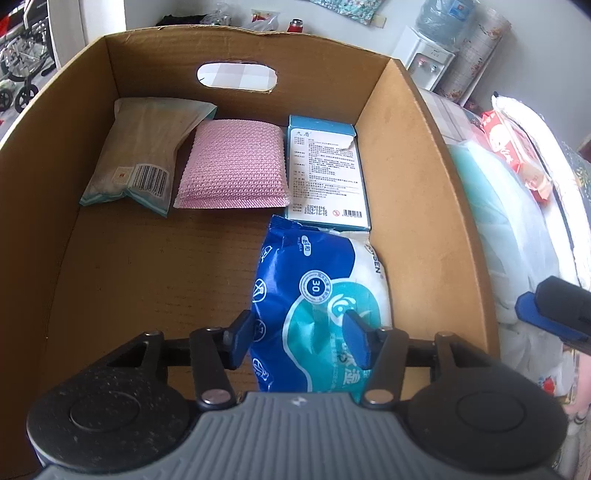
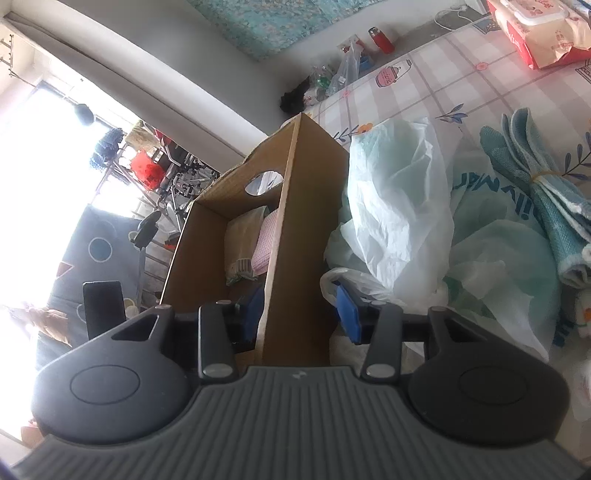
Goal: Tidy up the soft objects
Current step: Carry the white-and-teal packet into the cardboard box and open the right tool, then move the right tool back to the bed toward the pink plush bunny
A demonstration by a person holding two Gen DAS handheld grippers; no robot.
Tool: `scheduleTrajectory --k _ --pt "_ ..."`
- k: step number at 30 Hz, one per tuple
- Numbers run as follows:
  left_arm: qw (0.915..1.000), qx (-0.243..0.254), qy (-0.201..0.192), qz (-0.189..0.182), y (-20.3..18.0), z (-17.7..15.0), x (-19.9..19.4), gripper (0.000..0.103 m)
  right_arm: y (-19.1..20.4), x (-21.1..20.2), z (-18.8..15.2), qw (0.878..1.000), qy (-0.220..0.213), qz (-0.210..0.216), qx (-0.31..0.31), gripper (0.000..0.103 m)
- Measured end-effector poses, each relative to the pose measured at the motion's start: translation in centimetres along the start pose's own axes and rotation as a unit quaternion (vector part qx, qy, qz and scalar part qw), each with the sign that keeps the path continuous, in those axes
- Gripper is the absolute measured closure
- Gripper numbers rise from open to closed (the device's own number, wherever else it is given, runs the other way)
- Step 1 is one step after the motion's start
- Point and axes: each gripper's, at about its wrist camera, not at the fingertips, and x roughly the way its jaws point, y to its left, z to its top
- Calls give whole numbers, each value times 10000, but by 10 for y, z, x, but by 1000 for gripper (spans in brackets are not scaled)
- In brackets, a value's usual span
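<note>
left gripper (image 1: 299,332): spread, blue wipes pack (image 1: 317,306) between its fingers, touch unclear | right gripper (image 2: 301,314): spread astride cardboard box (image 2: 295,221) wall, not pinching | pink sponge (image 1: 232,166) ahead inside box

In the box (image 1: 406,155), the packet (image 1: 140,155), sponge (image 1: 232,166) and carton (image 1: 325,173) lie side by side at the back; the wipes (image 1: 317,295) lie in front of the carton.

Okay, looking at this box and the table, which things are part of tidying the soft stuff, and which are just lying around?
Part of the job:
brown cardboard box
blue-and-white soft tissue pack
pink knitted sponge pad
beige soft packet
bundled teal cloths
red wet-wipes pack

Lying about:
red bottle
white water dispenser
</note>
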Motion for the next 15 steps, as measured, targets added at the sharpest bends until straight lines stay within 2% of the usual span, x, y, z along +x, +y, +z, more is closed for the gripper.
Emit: scheduleTrajectory --k 3,6,11,15 --pt "9999 -20 -76 -97 1 -3 -11 36 2 -8 -1 9999 -83 -3 -99 52" --pt "9994 14 -326 -75 0 -7 -29 32 2 -16 1 9997 -187 -25 -174 48" --pt "9960 42 -882 -132 -4 -9 -68 29 -1 -39 7 9989 -402 22 -229 47" --pt "9910 293 -1279 -249 -26 -10 -97 28 -7 -72 19 9968 -754 -56 -261 45"
